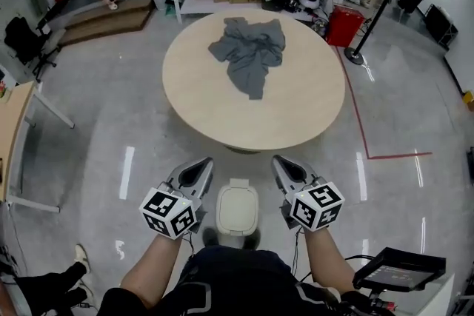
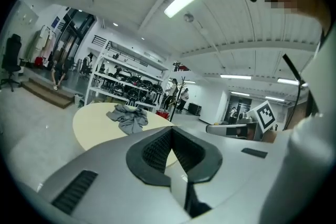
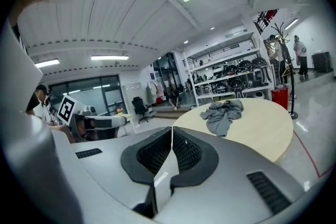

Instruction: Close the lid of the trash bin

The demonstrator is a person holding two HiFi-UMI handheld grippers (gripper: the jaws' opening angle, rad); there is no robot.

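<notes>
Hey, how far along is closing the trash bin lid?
Done, apparently: in the head view the lid lies flat on the trash bin. In hand: nothing; the left gripper and right gripper flank it, jaws together, empty. Left: seemingly nothing.

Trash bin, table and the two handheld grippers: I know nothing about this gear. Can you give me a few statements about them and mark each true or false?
1. The trash bin stands on the floor between the left gripper and the right gripper. True.
2. The left gripper is clamped on the bin's lid. False: its jaws are together on nothing, held beside the bin.
3. A grey cloth lies crumpled on the round table. True.
4. The right gripper's jaws are spread wide. False: its own view shows them together, with nothing between.
5. The trash bin sits on the round table. False: it is on the floor, on the person's side of the table.
</notes>
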